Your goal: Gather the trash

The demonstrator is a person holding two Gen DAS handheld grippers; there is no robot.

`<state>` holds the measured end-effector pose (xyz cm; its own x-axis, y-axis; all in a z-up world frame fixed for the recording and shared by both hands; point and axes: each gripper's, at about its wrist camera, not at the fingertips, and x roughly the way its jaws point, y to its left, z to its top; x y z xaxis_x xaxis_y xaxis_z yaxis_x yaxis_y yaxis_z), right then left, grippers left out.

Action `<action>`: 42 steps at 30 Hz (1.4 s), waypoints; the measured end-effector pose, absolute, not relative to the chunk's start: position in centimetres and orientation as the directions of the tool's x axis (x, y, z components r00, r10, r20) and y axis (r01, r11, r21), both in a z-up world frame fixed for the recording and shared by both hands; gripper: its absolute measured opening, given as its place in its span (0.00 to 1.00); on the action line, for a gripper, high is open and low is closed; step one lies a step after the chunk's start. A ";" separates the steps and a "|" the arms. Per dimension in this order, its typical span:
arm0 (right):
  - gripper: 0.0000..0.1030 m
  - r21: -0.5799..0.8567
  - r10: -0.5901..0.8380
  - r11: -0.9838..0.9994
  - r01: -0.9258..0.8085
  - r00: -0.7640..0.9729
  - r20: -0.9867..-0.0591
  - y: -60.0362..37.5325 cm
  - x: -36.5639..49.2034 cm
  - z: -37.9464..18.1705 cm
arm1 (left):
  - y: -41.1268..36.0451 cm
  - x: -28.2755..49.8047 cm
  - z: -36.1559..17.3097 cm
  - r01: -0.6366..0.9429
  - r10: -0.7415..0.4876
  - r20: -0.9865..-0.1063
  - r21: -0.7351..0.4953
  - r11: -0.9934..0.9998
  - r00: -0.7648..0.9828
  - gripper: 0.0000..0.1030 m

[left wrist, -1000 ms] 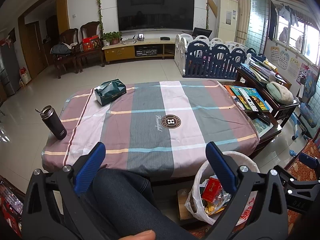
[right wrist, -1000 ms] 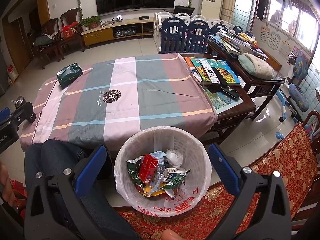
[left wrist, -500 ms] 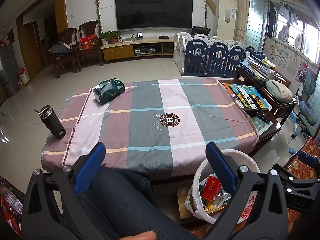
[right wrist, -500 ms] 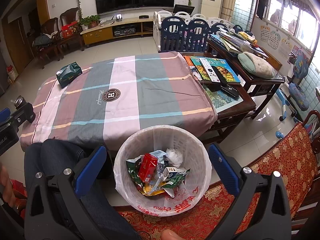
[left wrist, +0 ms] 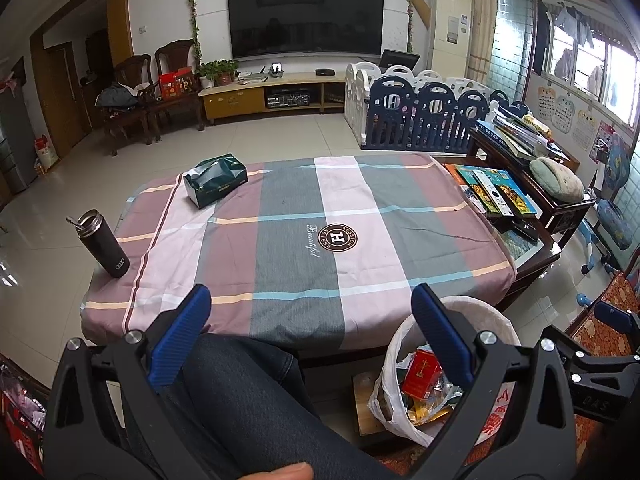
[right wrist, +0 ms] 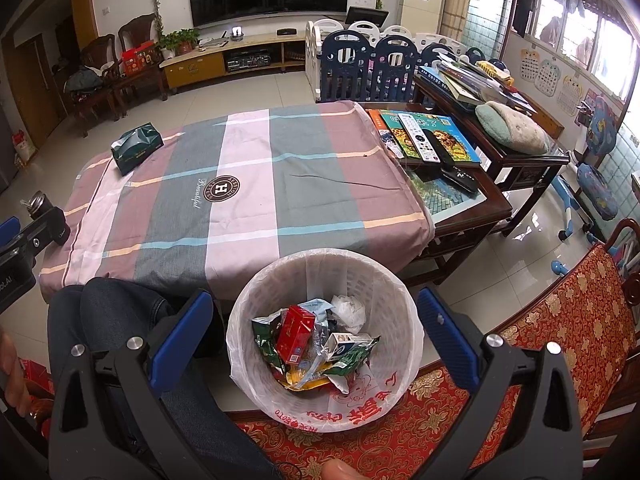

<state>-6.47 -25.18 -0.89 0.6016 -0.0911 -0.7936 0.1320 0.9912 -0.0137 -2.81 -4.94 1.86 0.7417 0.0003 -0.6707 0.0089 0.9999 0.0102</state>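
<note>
A white bin (right wrist: 276, 280) lined with a plastic bag stands on the floor by the table's near edge; it also shows in the left wrist view (left wrist: 496, 316). It holds several pieces of trash: a red box (right wrist: 294, 332), green wrappers, crumpled white paper. My right gripper (right wrist: 316, 340) is open and empty, held over the bin. My left gripper (left wrist: 310, 324) is open and empty, above my knee in dark jeans (left wrist: 248, 392), facing the table (left wrist: 300, 248) with its plaid cloth.
On the table stand a green tissue box (left wrist: 216, 182) at the far left and a black flask (left wrist: 104, 246) at the left edge. Books and remotes (right wrist: 424, 140) lie on the table's bare right end. A red patterned seat (right wrist: 560, 320) is at right.
The left wrist view has shifted very slightly; the bin, the trash and both open grippers stand as before.
</note>
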 end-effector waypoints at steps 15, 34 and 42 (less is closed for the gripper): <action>0.97 -0.012 -0.090 0.991 0.133 0.595 -0.799 -25.1 -6.3 -1.1 | -5.0 -2.7 2.0 0.016 -0.007 -0.678 0.008 1.000 0.735 0.97; 0.97 -0.020 -0.104 0.989 0.148 0.582 -0.807 -25.3 -5.9 -1.6 | -4.9 -2.2 1.7 0.032 -0.026 -0.691 -0.004 0.999 0.722 0.97; 0.97 -0.015 -0.098 0.989 0.147 0.575 -0.813 -25.5 -5.8 -1.7 | -4.3 -1.9 1.3 0.023 -0.035 -0.693 -0.025 0.999 0.720 0.97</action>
